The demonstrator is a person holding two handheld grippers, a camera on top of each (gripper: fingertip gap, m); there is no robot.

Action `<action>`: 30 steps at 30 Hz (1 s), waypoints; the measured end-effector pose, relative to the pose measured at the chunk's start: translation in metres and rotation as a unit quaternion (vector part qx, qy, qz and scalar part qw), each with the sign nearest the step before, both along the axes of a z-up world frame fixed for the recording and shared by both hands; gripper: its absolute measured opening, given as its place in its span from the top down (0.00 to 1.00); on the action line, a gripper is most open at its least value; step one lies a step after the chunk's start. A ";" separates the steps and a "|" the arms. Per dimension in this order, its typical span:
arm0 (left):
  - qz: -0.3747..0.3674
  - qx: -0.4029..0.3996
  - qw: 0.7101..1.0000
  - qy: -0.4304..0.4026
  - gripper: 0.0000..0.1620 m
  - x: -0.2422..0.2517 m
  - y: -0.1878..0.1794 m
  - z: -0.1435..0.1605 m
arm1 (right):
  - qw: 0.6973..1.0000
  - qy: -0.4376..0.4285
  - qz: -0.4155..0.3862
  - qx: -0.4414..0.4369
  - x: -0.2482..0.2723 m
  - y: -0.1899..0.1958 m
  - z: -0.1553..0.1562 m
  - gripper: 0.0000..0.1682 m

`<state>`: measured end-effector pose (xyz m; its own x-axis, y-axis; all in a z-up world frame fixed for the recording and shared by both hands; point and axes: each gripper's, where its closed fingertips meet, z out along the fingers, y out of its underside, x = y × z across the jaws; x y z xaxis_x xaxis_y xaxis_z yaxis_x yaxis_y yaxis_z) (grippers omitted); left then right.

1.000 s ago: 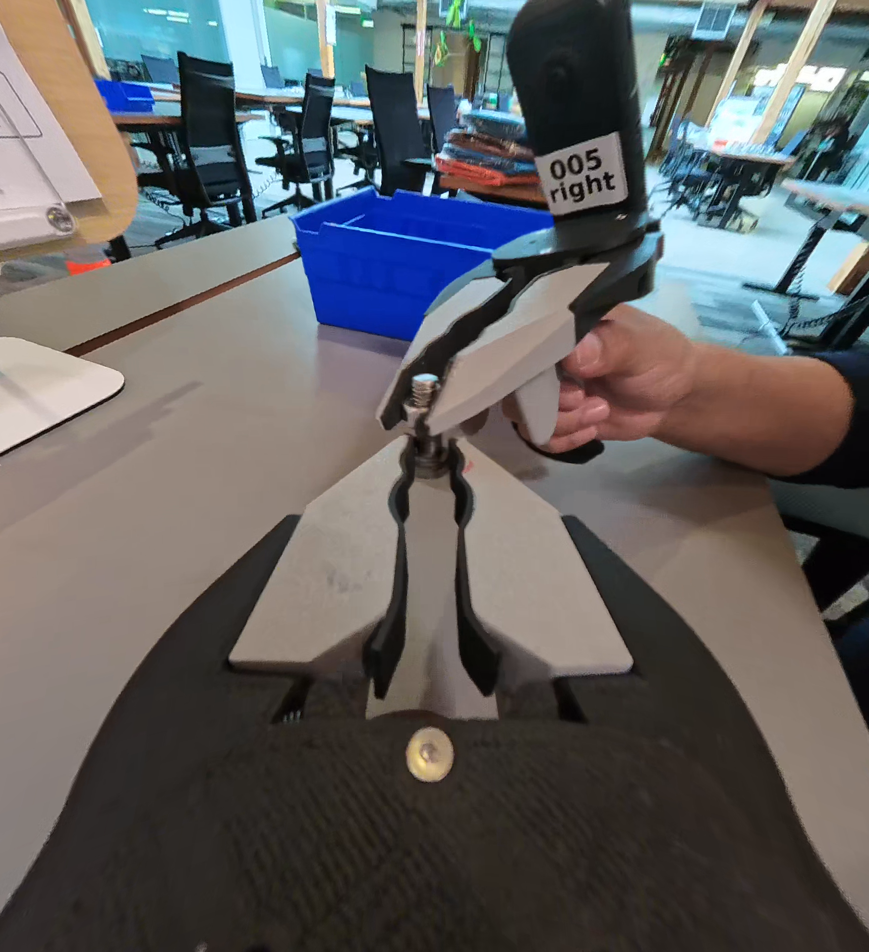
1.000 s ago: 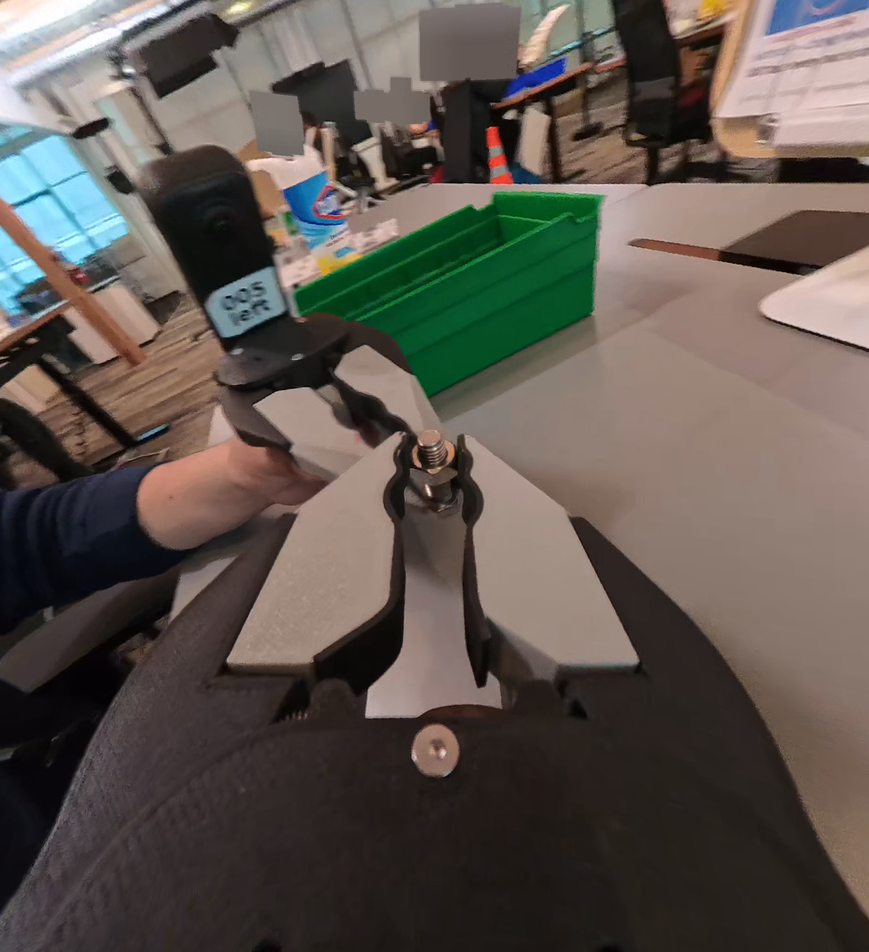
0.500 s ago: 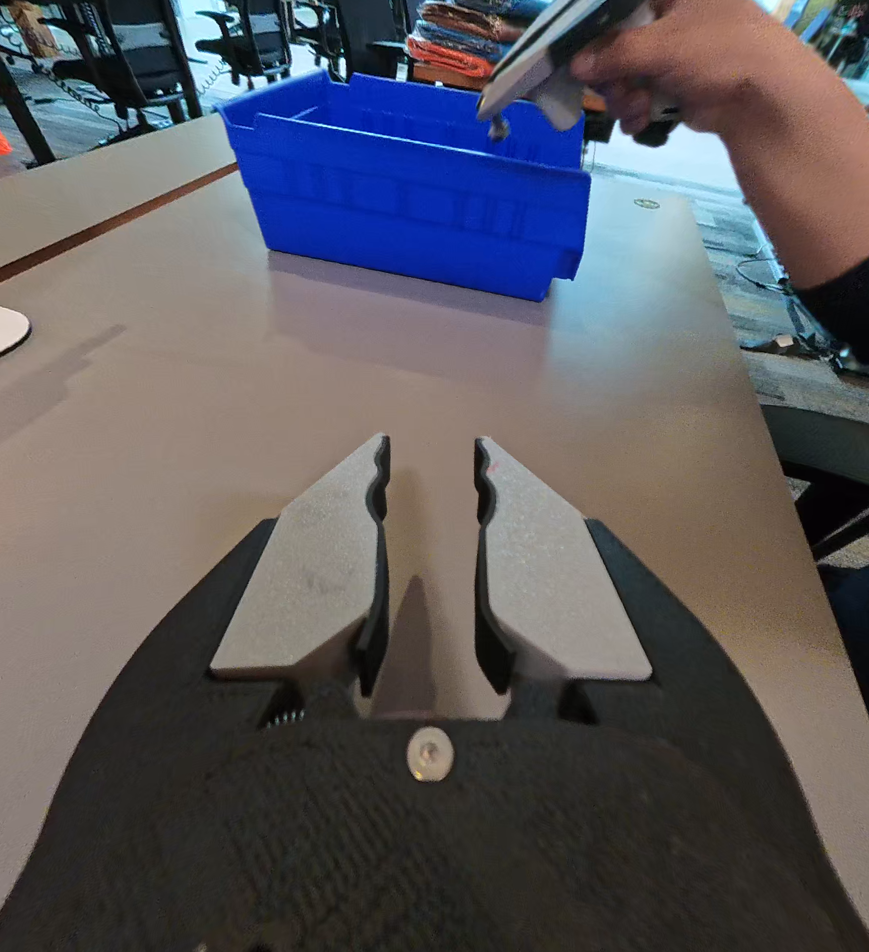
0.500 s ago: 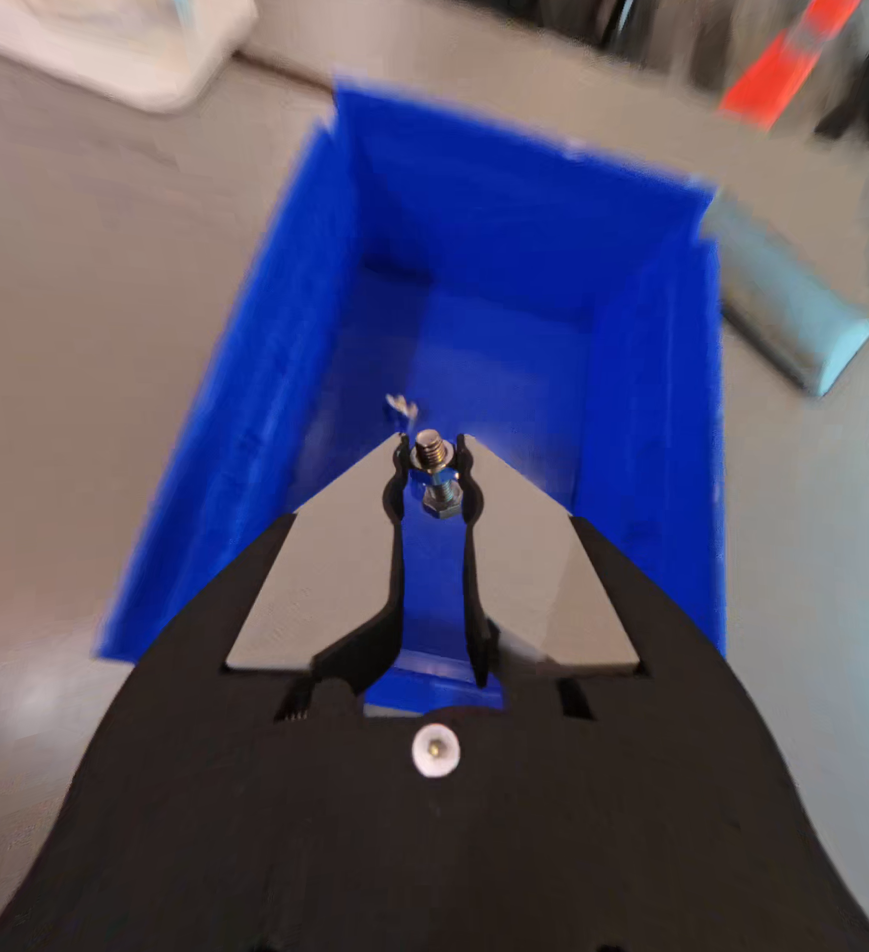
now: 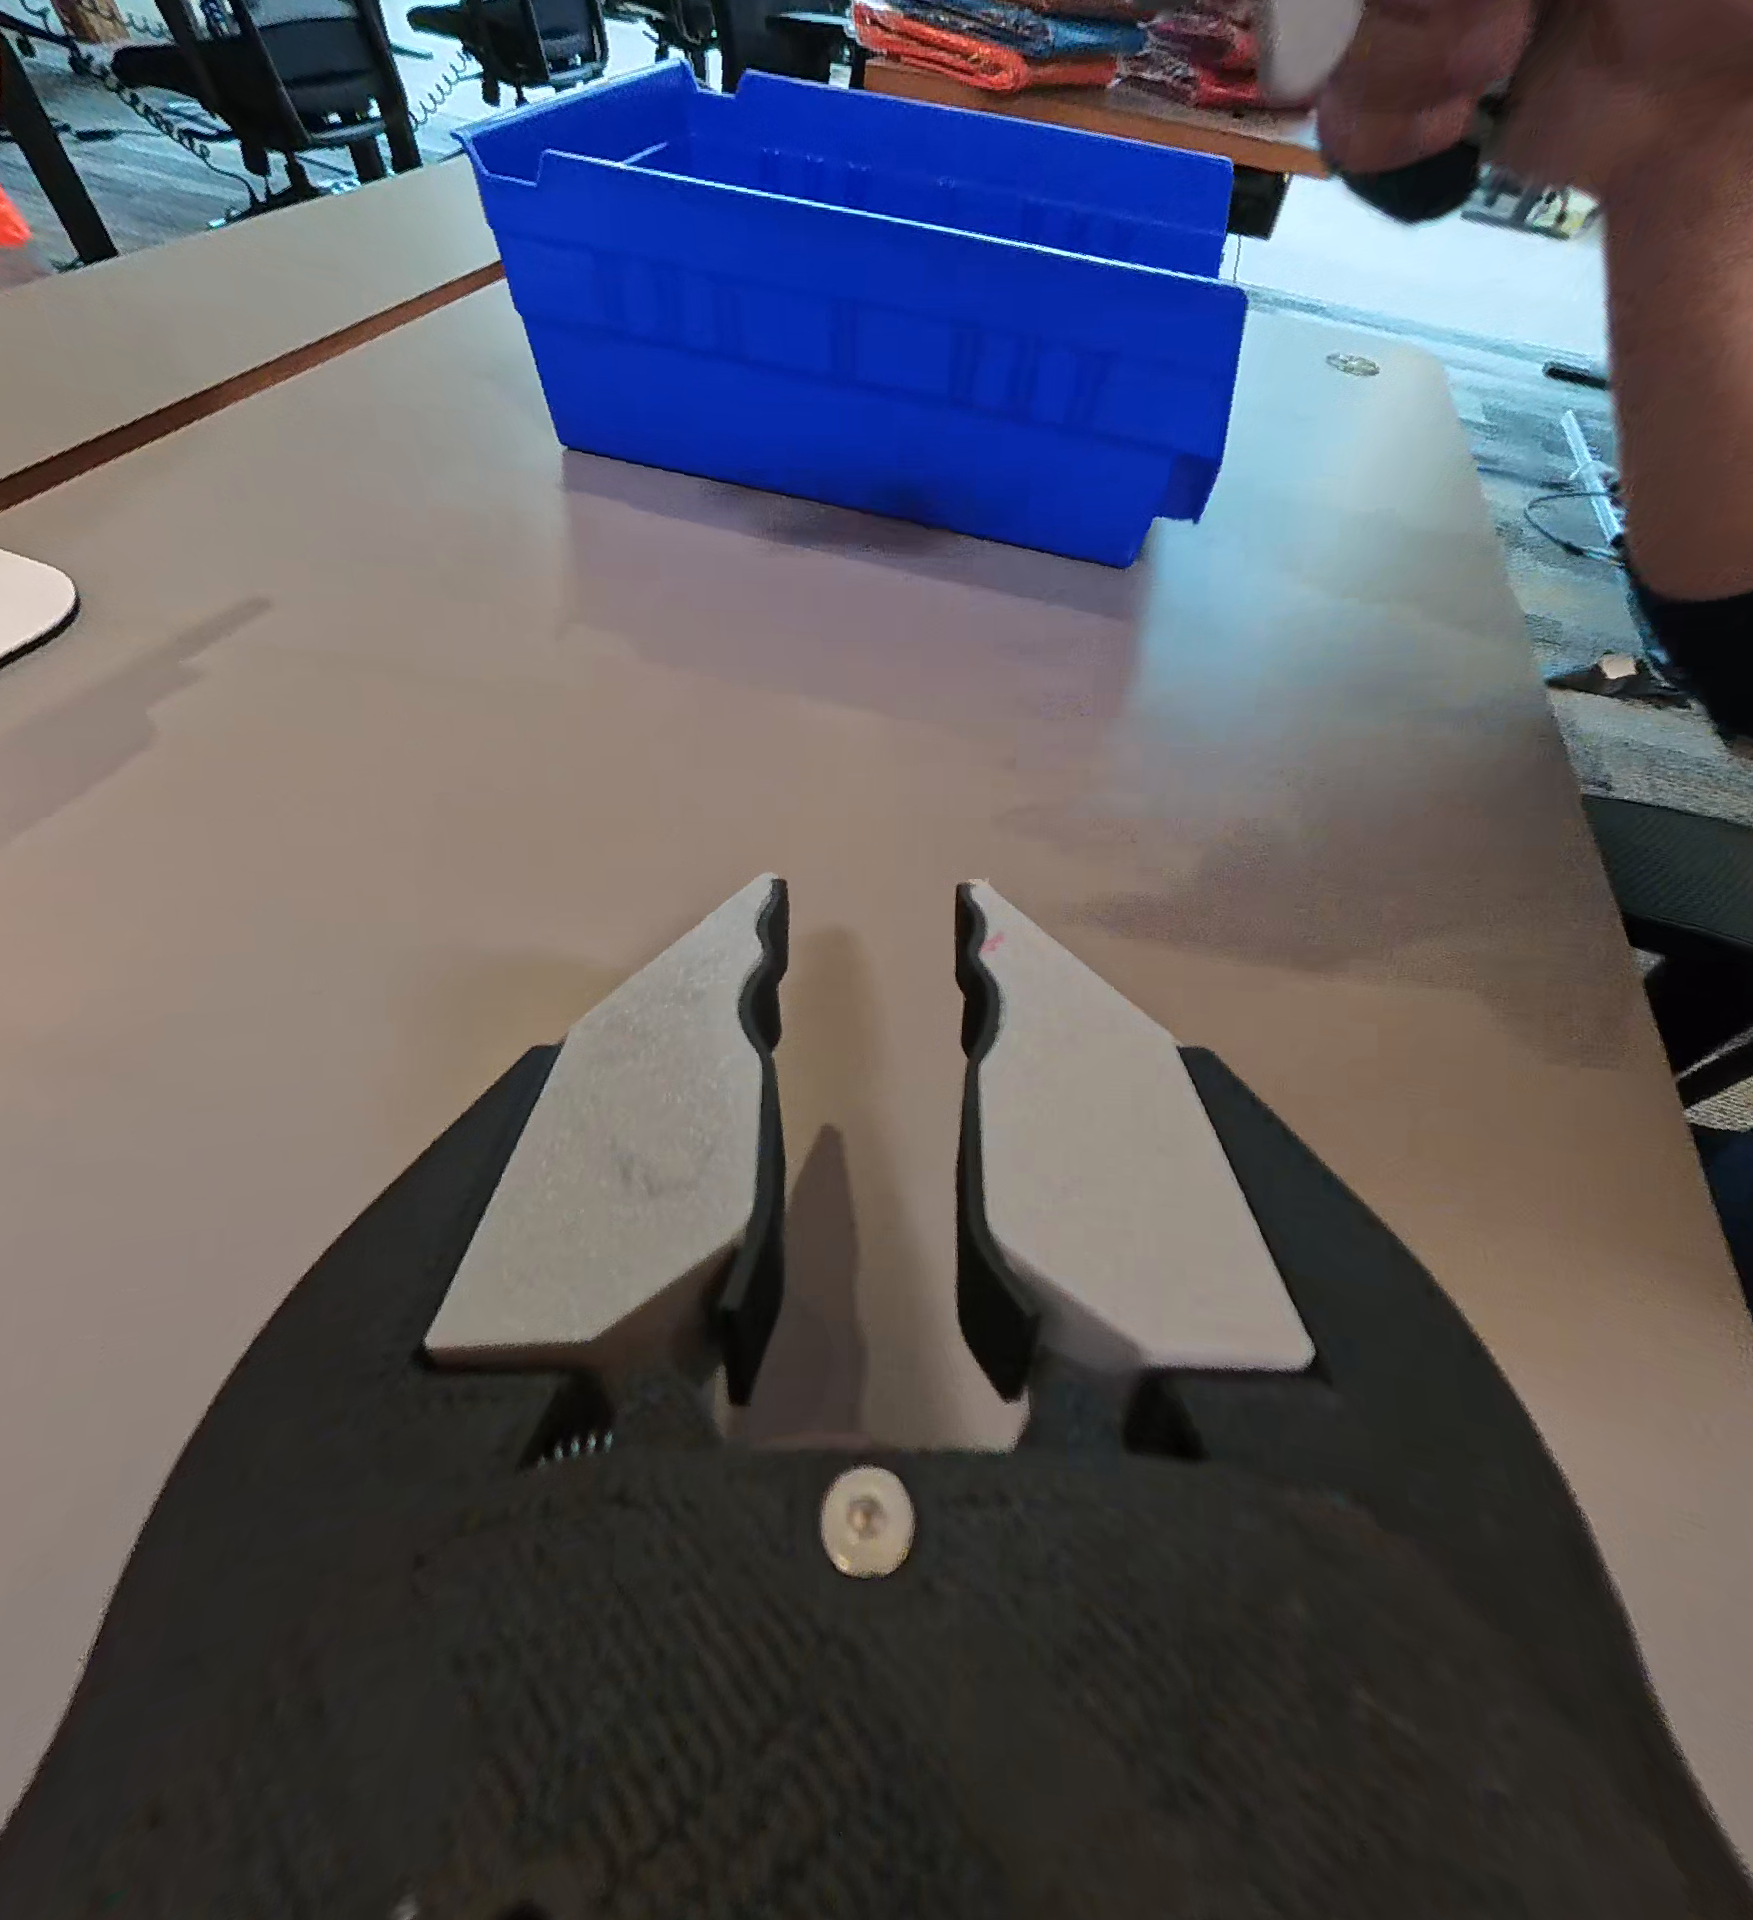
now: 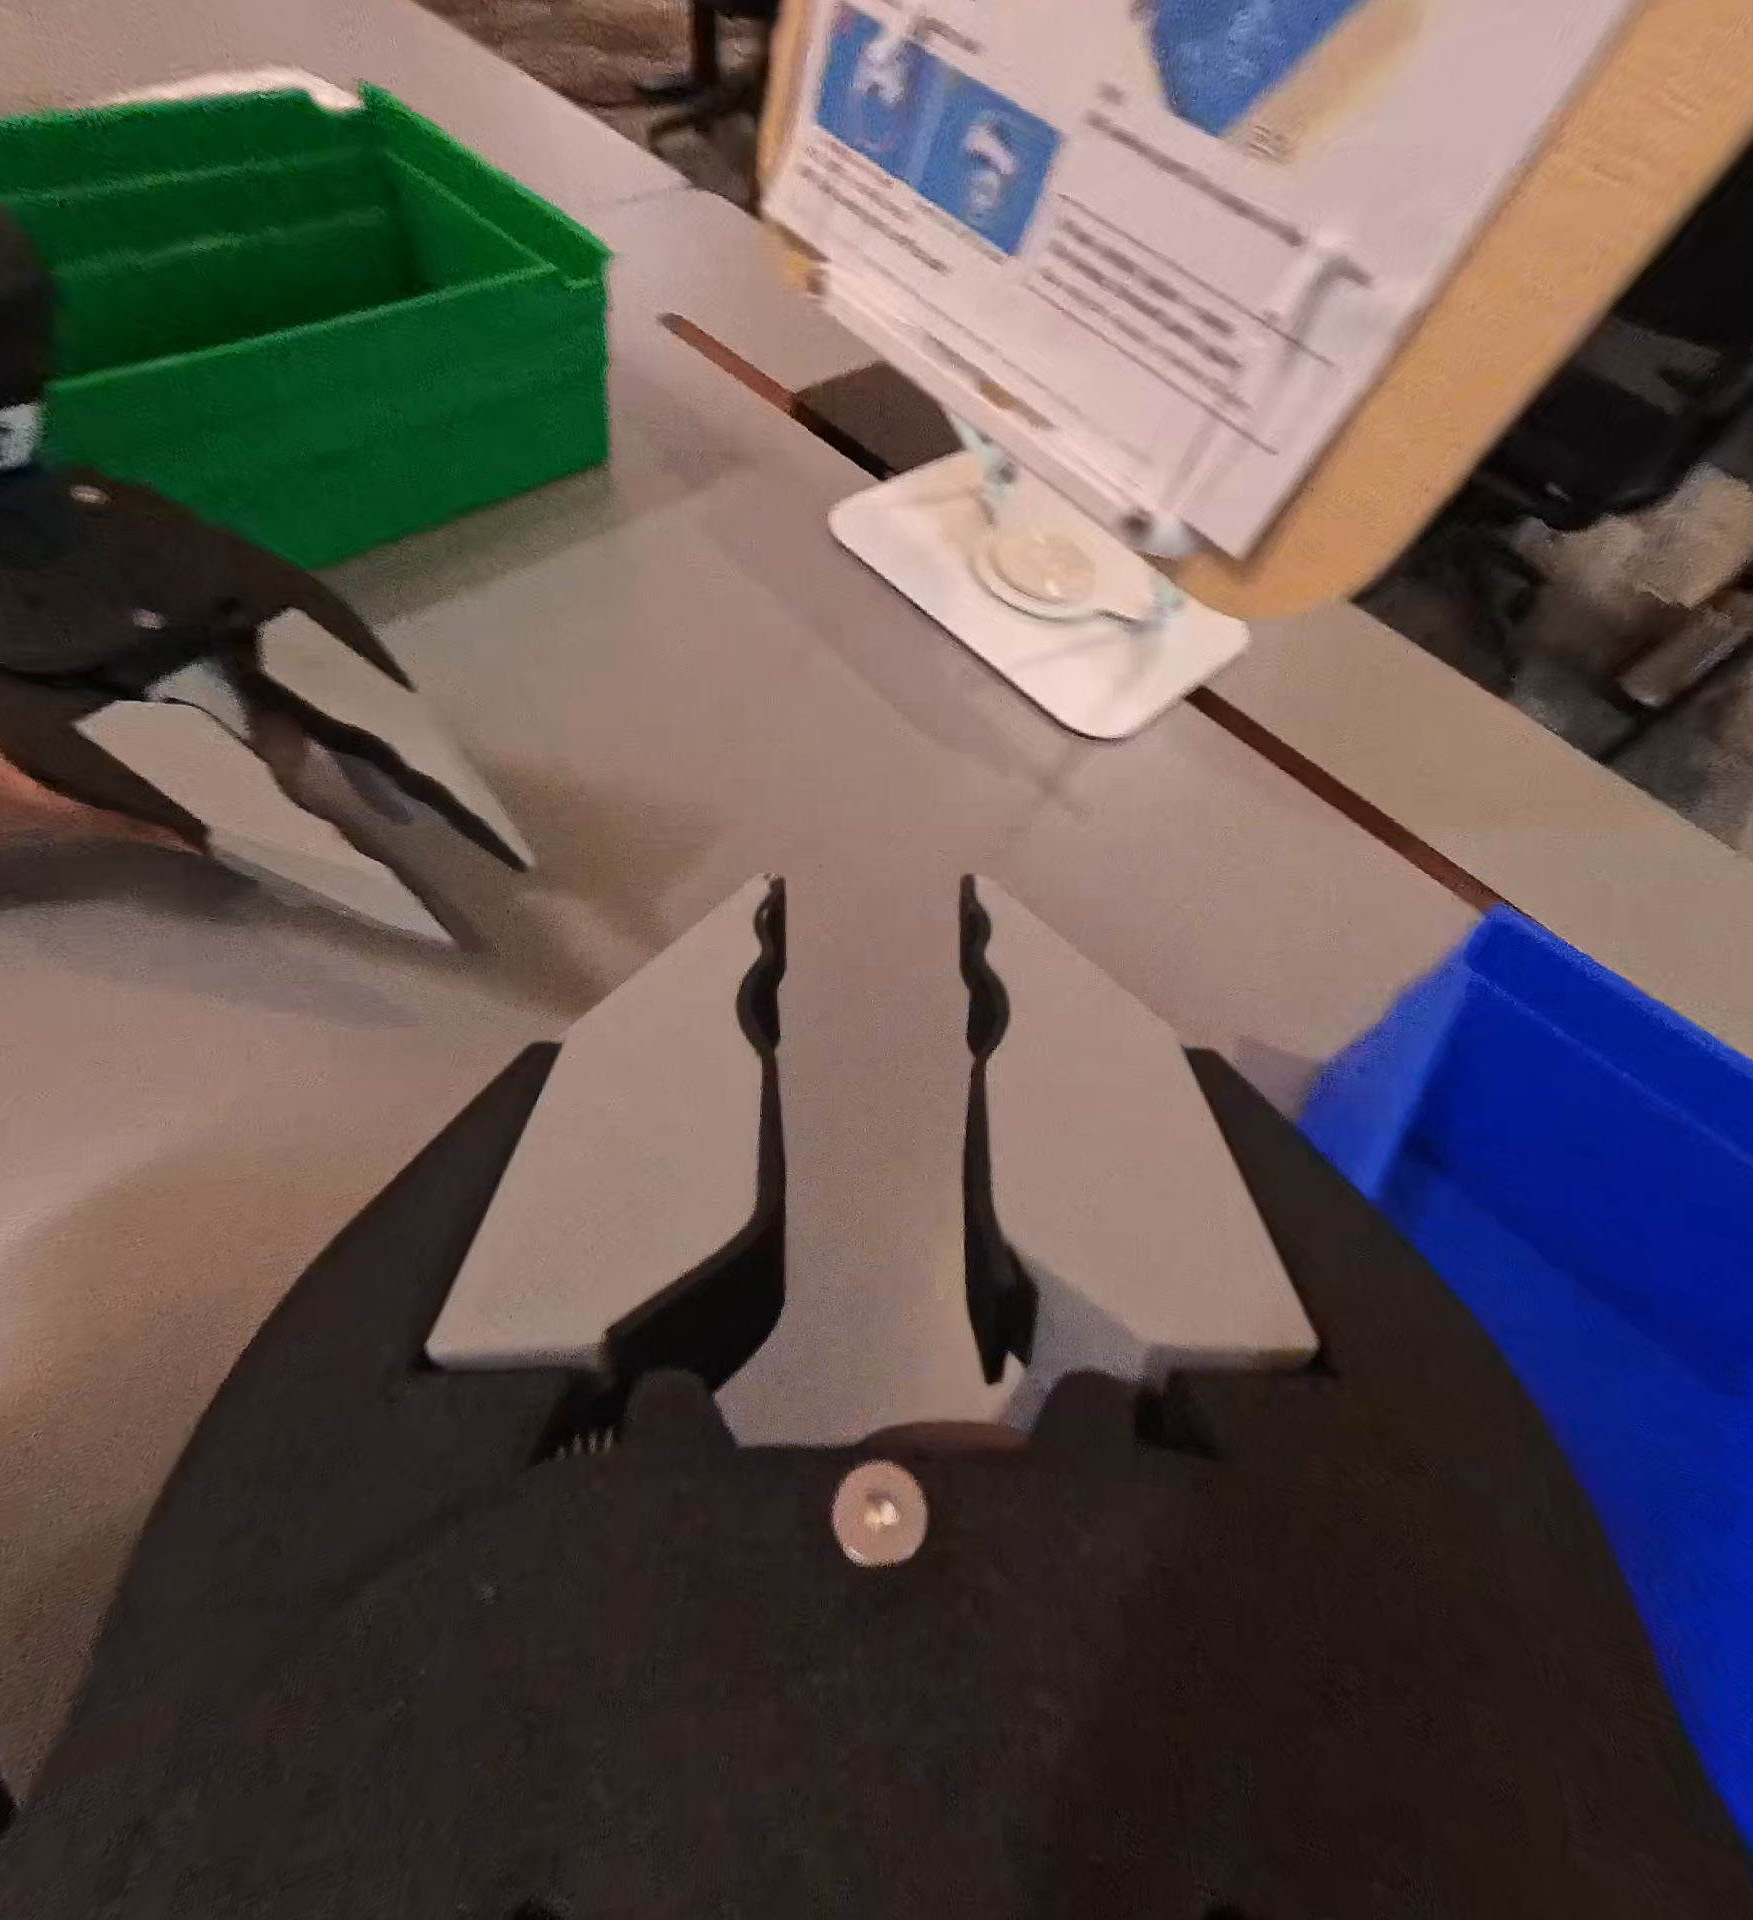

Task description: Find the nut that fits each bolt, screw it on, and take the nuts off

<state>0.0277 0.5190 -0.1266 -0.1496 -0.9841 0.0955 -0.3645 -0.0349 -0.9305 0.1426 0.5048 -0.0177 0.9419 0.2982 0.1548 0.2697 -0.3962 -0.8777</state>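
Note:
My left gripper (image 5: 870, 896) is open and empty, low over the grey table (image 5: 332, 790). It also shows in the right wrist view (image 6: 493, 899) at the left, open, its tips near the table. My right gripper (image 6: 870, 891) is open and empty above the table. No bolt or nut is in view. The blue bin (image 5: 872, 322) stands ahead of the left gripper, its inside hidden from here. In the right wrist view its corner (image 6: 1599, 1174) is at the right edge. The hand holding the right gripper (image 5: 1620, 94) is at the top right of the left wrist view.
A green bin (image 6: 332, 332) with dividers stands at the far left of the table. A white stand base (image 6: 1038, 613) carries a tilted board with printed sheets (image 6: 1090, 239). A dark seam (image 6: 1339, 790) crosses the table. Office chairs and desks lie beyond. The gap from one gripper's tips to the other's is roughly 15 cm.
One second ago both grippers held the bolt with its nut. The left let go, the right carried it over the blue bin. Now the right is open, empty and swung back toward the table.

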 end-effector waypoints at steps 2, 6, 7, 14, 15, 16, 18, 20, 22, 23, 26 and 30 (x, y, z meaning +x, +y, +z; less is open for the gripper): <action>-0.004 -0.002 1.000 0.003 0.81 0.000 -0.002 -0.001 | 0.999 0.013 0.051 0.009 -0.047 0.015 -0.017 0.80; -0.013 0.009 1.000 0.011 0.81 -0.001 -0.007 -0.004 | 0.997 0.031 0.063 0.042 -0.085 0.044 -0.062 0.76; -0.013 0.009 1.000 0.012 0.81 0.000 -0.007 -0.004 | 0.997 0.031 0.063 0.042 -0.087 0.048 -0.072 0.74; 0.021 0.020 1.000 -0.001 0.75 -0.001 0.008 0.000 | 0.998 -0.016 0.059 -0.008 -0.077 0.051 -0.118 0.64; 0.021 0.030 0.999 -0.001 0.78 -0.002 0.009 0.001 | 0.998 -0.018 0.060 -0.003 -0.079 0.052 -0.118 0.65; 0.018 0.039 0.999 -0.001 0.84 -0.003 0.009 0.001 | 0.998 -0.020 0.066 -0.001 -0.082 0.051 -0.118 0.67; 0.017 0.054 0.998 -0.004 0.95 -0.006 0.010 0.003 | 0.997 -0.027 0.072 0.001 -0.087 0.049 -0.118 0.73; 0.013 0.070 0.997 -0.014 1.00 -0.008 0.009 0.007 | 0.995 -0.042 0.089 0.012 -0.092 0.046 -0.115 0.94; 0.014 0.071 0.997 -0.013 1.00 -0.009 0.010 0.007 | 0.993 -0.060 0.094 0.025 -0.093 0.045 -0.111 1.00; 0.018 0.067 0.998 -0.014 1.00 -0.009 0.011 0.007 | 0.993 -0.066 0.094 0.023 -0.092 0.045 -0.112 1.00; 0.023 0.037 0.999 -0.010 0.92 -0.008 0.013 0.006 | 0.994 -0.053 0.080 0.056 -0.089 0.047 -0.101 0.90; 0.020 0.051 0.999 -0.003 1.00 -0.010 0.013 0.003 | 0.995 -0.033 0.088 0.034 -0.089 0.046 -0.107 1.00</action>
<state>0.0182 0.5321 -0.1241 -0.1111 -0.9938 -0.0057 -0.3600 0.0456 -0.9318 0.0536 0.5508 -0.1244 0.8630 0.4445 0.2401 0.3874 -0.2771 -0.8793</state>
